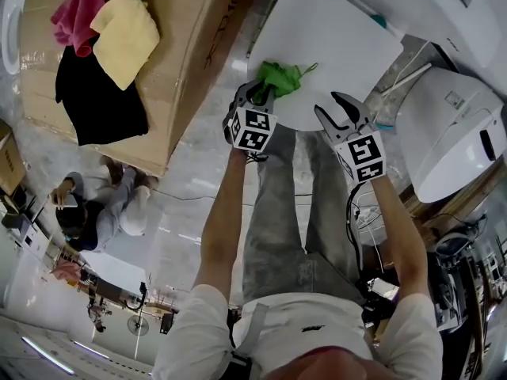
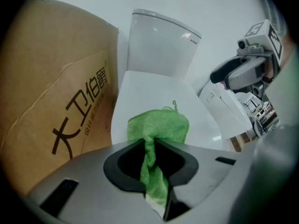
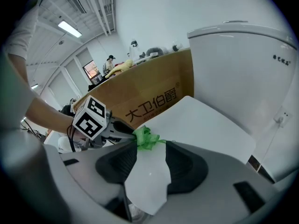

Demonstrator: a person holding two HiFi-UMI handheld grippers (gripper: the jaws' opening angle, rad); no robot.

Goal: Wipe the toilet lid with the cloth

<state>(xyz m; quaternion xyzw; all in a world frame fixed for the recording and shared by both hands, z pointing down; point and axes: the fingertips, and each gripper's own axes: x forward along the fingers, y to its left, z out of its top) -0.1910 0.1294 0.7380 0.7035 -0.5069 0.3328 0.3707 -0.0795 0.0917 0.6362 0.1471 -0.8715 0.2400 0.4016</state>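
I see the green cloth [image 1: 283, 77] at the near edge of the white toilet lid [image 1: 341, 38], a brown cardboard box [image 1: 194, 38] left of it, the white ceramic cistern [image 2: 161, 43] behind.

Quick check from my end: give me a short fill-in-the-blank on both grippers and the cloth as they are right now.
The left gripper is shut on the ____ cloth.
The cloth rests on the toilet lid, which is ____ in colour.
The right gripper is ____ and holds nothing.
The yellow cloth lies on a ____ box.
Missing: green; white; open; cardboard.
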